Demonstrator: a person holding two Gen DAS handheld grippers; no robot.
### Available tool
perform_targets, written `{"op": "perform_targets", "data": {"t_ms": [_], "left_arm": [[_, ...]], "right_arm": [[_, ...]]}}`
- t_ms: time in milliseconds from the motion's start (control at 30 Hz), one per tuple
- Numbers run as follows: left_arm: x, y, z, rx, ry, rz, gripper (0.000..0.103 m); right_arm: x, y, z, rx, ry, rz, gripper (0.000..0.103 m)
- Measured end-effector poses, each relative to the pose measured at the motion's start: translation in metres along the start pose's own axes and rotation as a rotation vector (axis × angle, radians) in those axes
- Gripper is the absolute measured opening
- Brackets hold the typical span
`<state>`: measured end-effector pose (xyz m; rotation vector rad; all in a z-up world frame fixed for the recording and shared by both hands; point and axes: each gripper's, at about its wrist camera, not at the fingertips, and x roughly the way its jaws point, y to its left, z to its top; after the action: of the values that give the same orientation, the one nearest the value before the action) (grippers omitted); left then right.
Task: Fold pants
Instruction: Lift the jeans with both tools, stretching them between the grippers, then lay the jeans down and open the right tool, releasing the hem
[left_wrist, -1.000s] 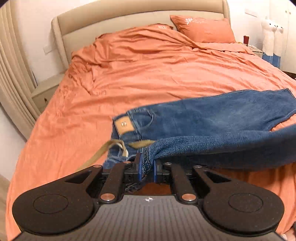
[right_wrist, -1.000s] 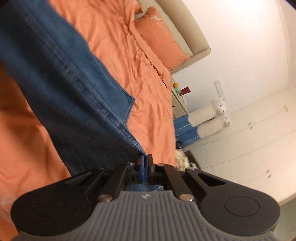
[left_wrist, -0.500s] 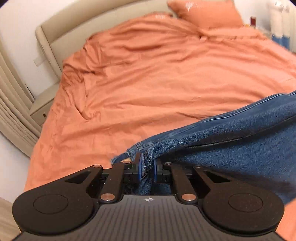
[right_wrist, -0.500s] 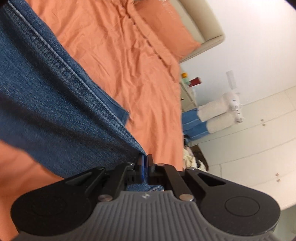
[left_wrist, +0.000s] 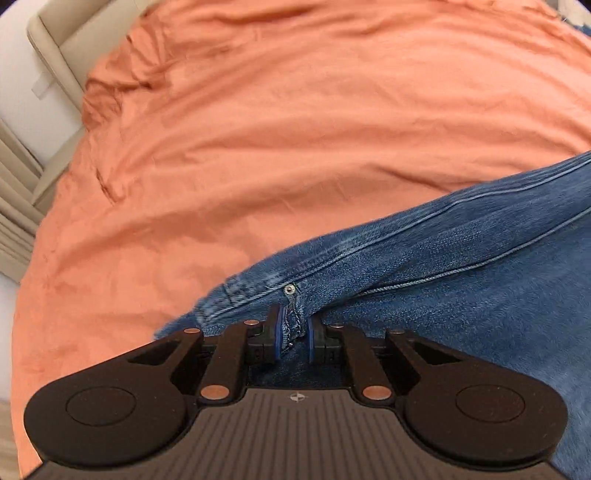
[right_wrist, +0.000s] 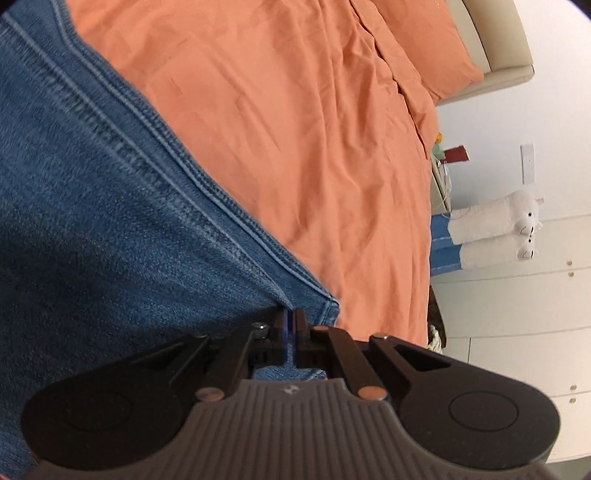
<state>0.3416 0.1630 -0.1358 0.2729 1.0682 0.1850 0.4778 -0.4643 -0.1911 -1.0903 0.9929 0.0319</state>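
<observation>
Down at the near edge of the bed, the left gripper (left_wrist: 293, 334) pinches a thick bunched seam of the jeans (left_wrist: 461, 288) between its blue pads (left_wrist: 277, 332), the jaws parted only by the width of that fold, a rivet showing just beyond them. The right gripper (right_wrist: 290, 332) is clamped tight on a thin hem corner of the same jeans (right_wrist: 110, 221), jaws almost meeting. The denim spreads flat across the orange bedsheet (left_wrist: 295, 129). Farther off stand the beige headboard (right_wrist: 495, 40) and two white plush toys (right_wrist: 495, 232).
</observation>
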Motion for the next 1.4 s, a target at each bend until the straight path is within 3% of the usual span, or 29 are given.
{"op": "perform_targets", "data": {"t_ms": [100, 167, 300, 567, 667, 733, 767, 800, 833, 867, 933, 1100, 1267, 1400], "left_arm": [[-0.049, 0.009, -0.01, -0.043, -0.123, -0.004, 0.014], [-0.066, 0.014, -0.008, -0.048, -0.156, -0.004, 0.014], [-0.041, 0.013, 0.01, -0.037, -0.121, -0.007, 0.014], [0.021, 0.0, 0.022, -0.02, -0.03, 0.021, 0.015], [0.027, 0.006, 0.02, -0.067, -0.016, 0.013, 0.026], [0.022, 0.006, 0.017, -0.045, -0.037, 0.008, 0.031], [0.017, 0.006, 0.016, -0.03, -0.044, -0.002, 0.045], [0.012, 0.006, 0.016, -0.026, -0.055, -0.021, 0.054], [0.004, 0.007, 0.015, -0.034, -0.072, -0.042, 0.078], [-0.006, 0.009, 0.014, -0.045, -0.096, -0.033, 0.093], [-0.021, 0.017, 0.012, -0.057, -0.142, -0.044, 0.093], [-0.062, 0.056, -0.009, -0.189, -0.16, -0.079, 0.091], [-0.091, 0.101, -0.066, -0.389, -0.14, -0.155, 0.09], [-0.089, 0.131, -0.119, -0.593, -0.103, -0.205, 0.091]], "right_arm": [[-0.026, -0.009, -0.018, 0.029, -0.059, -0.027, 0.0], [-0.04, -0.021, -0.026, 0.074, -0.09, -0.037, 0.0], [-0.021, -0.036, -0.011, 0.12, -0.088, -0.018, 0.0], [0.031, -0.005, 0.026, 0.099, -0.01, 0.001, 0.0], [0.035, 0.0, 0.029, 0.137, 0.009, -0.008, 0.0], [0.03, -0.002, 0.029, 0.155, 0.005, -0.015, 0.01], [0.025, -0.004, 0.028, 0.164, 0.001, -0.022, 0.028], [0.018, -0.006, 0.027, 0.176, -0.013, -0.027, 0.041], [0.01, -0.008, 0.025, 0.187, -0.033, -0.025, 0.045], [0.0, -0.01, 0.024, 0.207, -0.049, -0.025, 0.051], [-0.022, -0.013, 0.02, 0.261, -0.087, 0.004, 0.052], [-0.096, 0.01, 0.009, 0.391, -0.205, 0.175, 0.053], [-0.166, 0.069, -0.003, 0.47, -0.295, 0.343, 0.053], [-0.214, 0.123, -0.006, 0.548, -0.36, 0.437, 0.053]]}}
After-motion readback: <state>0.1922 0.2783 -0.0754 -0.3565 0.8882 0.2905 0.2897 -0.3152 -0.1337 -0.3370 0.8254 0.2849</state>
